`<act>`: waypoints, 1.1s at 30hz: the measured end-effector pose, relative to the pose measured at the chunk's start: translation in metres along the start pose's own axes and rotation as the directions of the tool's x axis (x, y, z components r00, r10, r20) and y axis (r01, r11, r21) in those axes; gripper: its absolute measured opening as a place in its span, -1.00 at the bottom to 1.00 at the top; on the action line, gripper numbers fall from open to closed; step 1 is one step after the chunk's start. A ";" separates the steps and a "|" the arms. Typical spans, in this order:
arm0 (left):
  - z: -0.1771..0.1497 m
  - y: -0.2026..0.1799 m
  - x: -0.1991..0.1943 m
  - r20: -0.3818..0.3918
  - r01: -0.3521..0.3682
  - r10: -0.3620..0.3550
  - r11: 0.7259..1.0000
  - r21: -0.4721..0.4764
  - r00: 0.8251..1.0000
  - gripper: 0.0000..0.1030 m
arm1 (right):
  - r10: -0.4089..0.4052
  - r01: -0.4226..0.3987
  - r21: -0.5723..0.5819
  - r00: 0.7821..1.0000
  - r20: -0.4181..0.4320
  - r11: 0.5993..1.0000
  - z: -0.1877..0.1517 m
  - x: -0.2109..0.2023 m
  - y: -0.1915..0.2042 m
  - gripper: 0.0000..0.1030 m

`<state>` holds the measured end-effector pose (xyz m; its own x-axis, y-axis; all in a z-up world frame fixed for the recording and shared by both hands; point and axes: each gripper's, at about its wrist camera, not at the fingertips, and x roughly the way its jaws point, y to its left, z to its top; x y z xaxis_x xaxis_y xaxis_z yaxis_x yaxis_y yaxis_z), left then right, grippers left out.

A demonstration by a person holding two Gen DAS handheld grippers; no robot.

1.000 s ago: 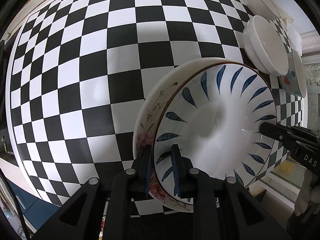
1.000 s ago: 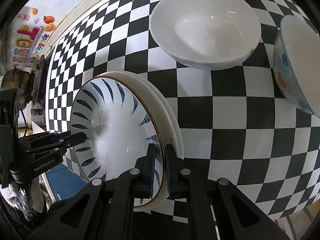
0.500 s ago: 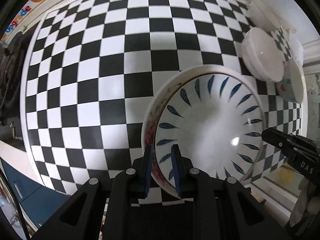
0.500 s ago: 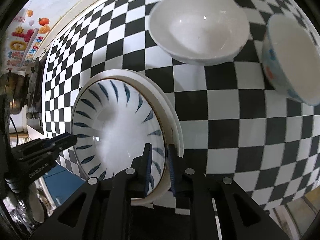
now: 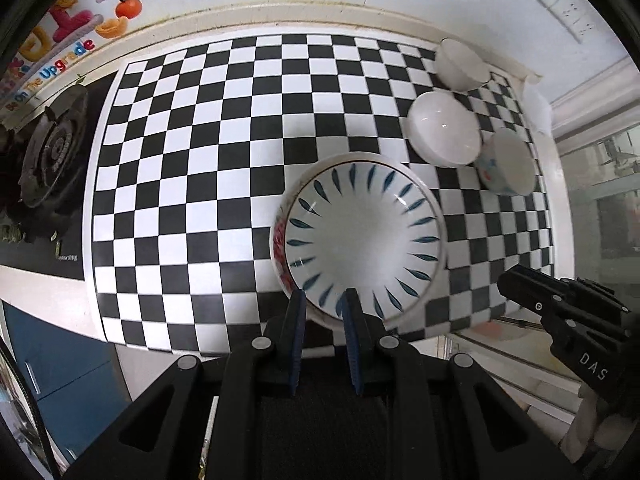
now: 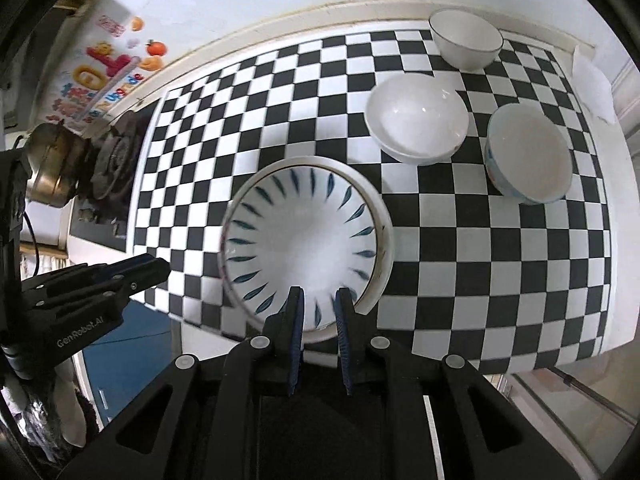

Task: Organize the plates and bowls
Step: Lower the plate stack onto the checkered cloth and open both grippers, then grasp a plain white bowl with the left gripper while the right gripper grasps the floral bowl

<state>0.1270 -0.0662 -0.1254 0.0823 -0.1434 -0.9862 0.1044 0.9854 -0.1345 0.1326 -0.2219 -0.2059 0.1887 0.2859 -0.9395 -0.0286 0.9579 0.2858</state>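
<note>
- Checkered surface (image 5: 200,160), near its front edge: a blue-leaf plate (image 5: 364,236) is stacked on a flowered plate (image 5: 279,240), with three bowls well apart behind.
- Glazed ceramic is judged stiff, slippery and breakable; the rim is best pinched at opposite sides.
- Left fingers (image 5: 297,328) are held slightly apart, empty, above the stack.
- Right fingers (image 6: 296,320) have just been opening, with nothing between them.

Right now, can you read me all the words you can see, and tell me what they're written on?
"DAS": right gripper.
"GenRobot.AI": left gripper.
"The Upgrade": wall sticker; its words further left are too blurred to read.
Small print on the stove front: too small to read.
The plates and bowls show no words.
</note>
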 end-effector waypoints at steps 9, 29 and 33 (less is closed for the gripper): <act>-0.025 -0.008 -0.040 0.068 0.005 -0.003 0.999 -0.032 0.998 -0.46 | -0.040 0.045 -0.072 0.997 0.065 0.996 -0.025 -0.050 0.018 -0.04; -0.005 -0.036 -0.060 0.122 0.030 -0.024 0.999 -0.041 0.992 -0.40 | -0.019 0.027 -0.061 0.991 0.132 0.998 -0.027 -0.091 -0.001 0.56; 0.039 -0.051 -0.043 0.125 0.053 -0.051 0.999 -0.013 0.991 -0.40 | 0.008 -0.011 0.019 0.985 0.173 1.000 -0.003 -0.089 -0.037 0.56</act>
<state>0.1565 -0.1139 -0.0727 0.2002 -0.2033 -0.9584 0.0961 0.9776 -0.1873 0.1138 -0.2830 -0.1336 0.3555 0.2844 -0.8903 -0.0121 0.9539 0.2999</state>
